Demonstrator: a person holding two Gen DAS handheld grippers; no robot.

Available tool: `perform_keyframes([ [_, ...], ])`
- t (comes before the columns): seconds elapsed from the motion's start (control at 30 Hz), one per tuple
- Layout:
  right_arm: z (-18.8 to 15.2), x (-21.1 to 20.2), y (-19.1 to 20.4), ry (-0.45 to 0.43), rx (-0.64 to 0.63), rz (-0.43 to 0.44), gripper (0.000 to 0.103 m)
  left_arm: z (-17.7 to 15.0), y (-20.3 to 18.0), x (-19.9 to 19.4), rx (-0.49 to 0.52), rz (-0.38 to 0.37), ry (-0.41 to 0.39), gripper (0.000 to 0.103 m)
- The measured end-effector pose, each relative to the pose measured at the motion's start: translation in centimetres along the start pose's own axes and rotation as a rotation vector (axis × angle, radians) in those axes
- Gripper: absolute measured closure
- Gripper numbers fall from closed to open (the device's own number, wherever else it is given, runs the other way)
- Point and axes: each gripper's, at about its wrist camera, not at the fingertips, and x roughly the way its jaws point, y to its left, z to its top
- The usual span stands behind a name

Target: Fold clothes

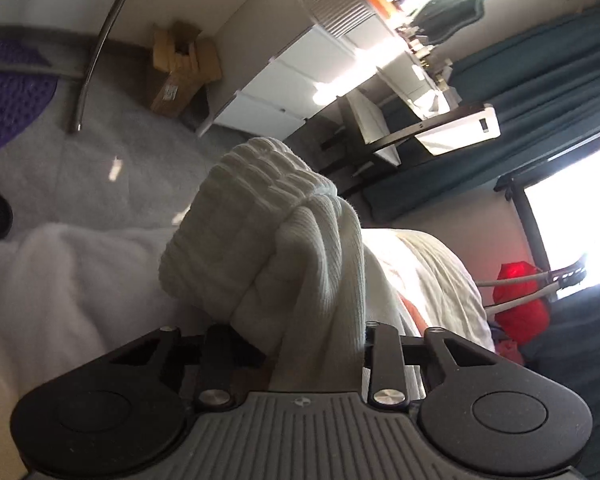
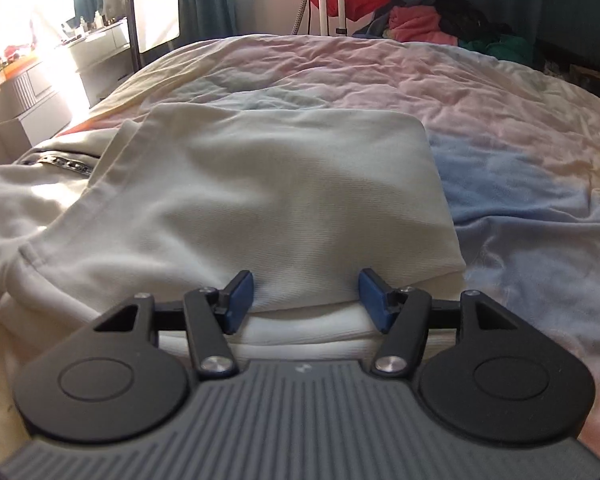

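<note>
Left wrist view, tilted hard sideways: the left gripper [image 1: 300, 344] has a bunched wad of white ribbed knit fabric [image 1: 268, 240] clamped between its jaws. The cloth fills the whole gap and hides the fingertips, so the grip is read from the cloth rising straight out of the black linkage. Its ribbed cuff-like end stands up above the gripper, clear of the bedding.

Behind it: a grey carpeted floor [image 1: 112, 148], an open brown cardboard box [image 1: 180, 68] against a white drawer unit [image 1: 296, 80], teal curtains [image 1: 540, 92] and a bright window [image 1: 572, 232]. Something red [image 1: 520, 300] sits by the window, probably a bag or cloth; too blown out to tell.

Right wrist view: the right gripper [image 2: 306, 300] has its jaws spread wide, blue pads [image 2: 240, 300] apart, holding nothing. It sits low at the near edge of a cream-white garment [image 2: 260, 184] lying on the bed, one flat folded panel on top with a squared far edge. The bedspread [image 2: 500, 128] is crumpled, pastel pink, blue and yellow. At the garment's left, a short dark-and-silver strip [image 2: 60, 162] shows, possibly a zip.
</note>
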Motion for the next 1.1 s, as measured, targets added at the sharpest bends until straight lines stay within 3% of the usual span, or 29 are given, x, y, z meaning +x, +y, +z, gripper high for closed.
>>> perform_keyframes([
  [0.17,0.9,-0.8,-1.4,0.016,0.062,0.045,0.043,-3.0,-8.0,-4.0,0.309,-0.019,-0.199,0.083],
  [0.33,1.3,-3.3,-5.9,-0.036,0.292,0.096,0.042,-9.3,-16.8,-8.3,0.514,-0.090,-0.365,0.084],
  [0.47,1.4,-4.5,-9.5,-0.097,0.414,0.029,0.042,-14.5,-23.7,-11.5,0.676,-0.149,-0.496,0.085],
  [0.6,1.3,-5.1,-12.6,-0.127,0.493,-0.057,0.042,-22.6,-29.0,-12.7,0.812,-0.232,-0.577,0.085],
  [0.73,0.8,-5.9,-15.7,-0.171,0.610,-0.094,0.042,-31.5,-32.9,-12.4,0.930,-0.312,-0.589,0.085],
  [0.83,0.6,-6.5,-17.7,-0.207,0.686,-0.130,0.041,-38.4,-33.7,-10.8,1.070,-0.346,-0.590,0.085],
  [1.0,0.0,-7.1,-19.6,-0.267,0.767,-0.095,0.040,-48.8,-31.2,-4.2,1.397,-0.358,-0.455,0.085],
  [1.1,-0.1,-6.2,-19.4,-0.268,0.773,0.010,0.040,-53.3,-29.6,-0.9,1.547,-0.312,-0.340,0.083],
])
